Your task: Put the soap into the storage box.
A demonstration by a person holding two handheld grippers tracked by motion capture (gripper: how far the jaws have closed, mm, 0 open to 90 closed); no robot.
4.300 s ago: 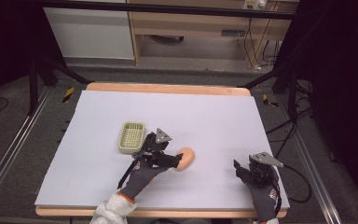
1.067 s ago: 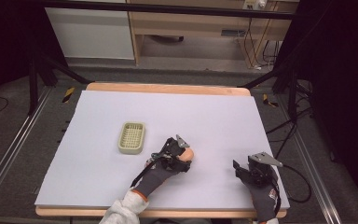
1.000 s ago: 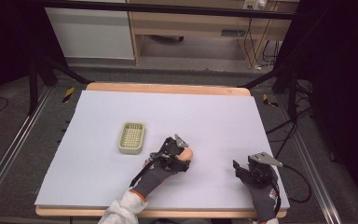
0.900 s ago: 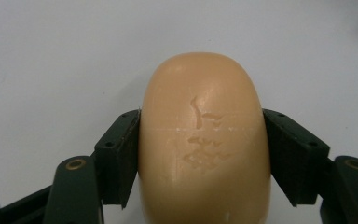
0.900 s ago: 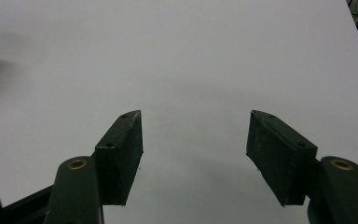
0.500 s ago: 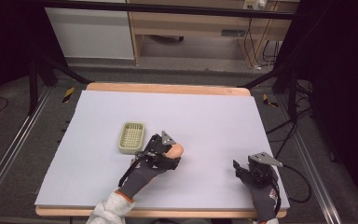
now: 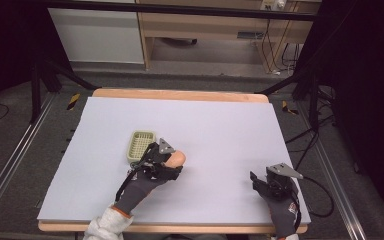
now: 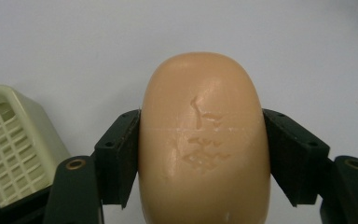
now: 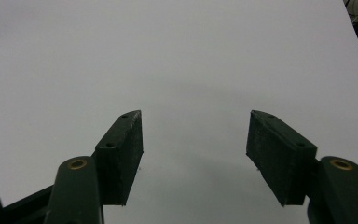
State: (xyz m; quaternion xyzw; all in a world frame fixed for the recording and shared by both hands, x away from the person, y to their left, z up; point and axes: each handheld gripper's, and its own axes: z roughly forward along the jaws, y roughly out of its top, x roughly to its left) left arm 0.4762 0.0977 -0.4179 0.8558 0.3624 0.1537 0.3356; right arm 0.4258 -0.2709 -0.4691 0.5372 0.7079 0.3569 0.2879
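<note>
Soap: a smooth peach oval soap bar is held above the table, just beside the pale green slatted plastic soap dish.
Left gripper: clamped across the bar's sides.
Right gripper: jaws apart, nothing held.
Handling: judged firm, slippery; best gripped mid-width.

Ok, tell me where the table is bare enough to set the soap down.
Bare: the whole far half of the table beyond the tray, and the wide middle stretch between the left gripper and the right gripper. Crowded: the near-left patch, where tray, soap and left hand sit together.
</note>
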